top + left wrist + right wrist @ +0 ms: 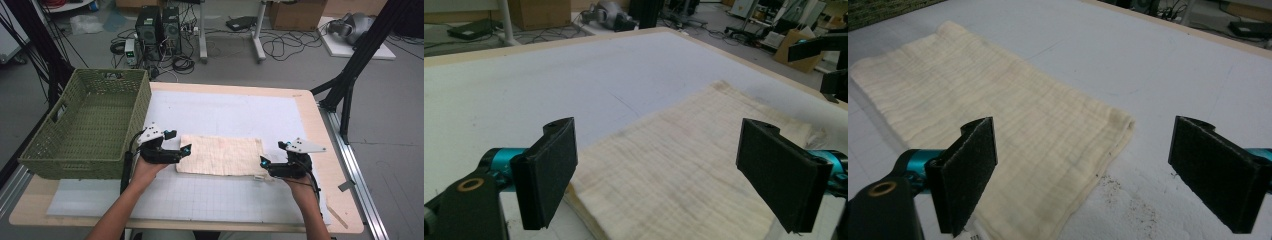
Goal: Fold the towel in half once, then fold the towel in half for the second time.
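A folded cream cloth (221,155) lies flat on the white gridded mat (225,115) that covers the wooden table (327,150), a little nearer the person's edge than the middle. Its long axis runs left to right across the table, the short sides facing the two hands, and the layers are stacked evenly with the edges lined up; in the left gripper view the cloth (684,165) shows a thick folded edge toward the camera. The left gripper (186,150) sits just at the cloth's left end, pointing right along the long axis, its jaws spread wide with nothing pressed between them; in its own view the left gripper (656,172) looks over the cloth's near corner without clamping it. The right gripper (263,163) is at the cloth's near right corner, pointing left, its jaws likewise wide apart and free of the fabric; in its own view the right gripper (1083,175) has the cloth (983,115) stretching away from it, with dark specks on the mat beside the corner. A green woven basket (75,145) stands at the left of the table, well apart from the cloth's left end.
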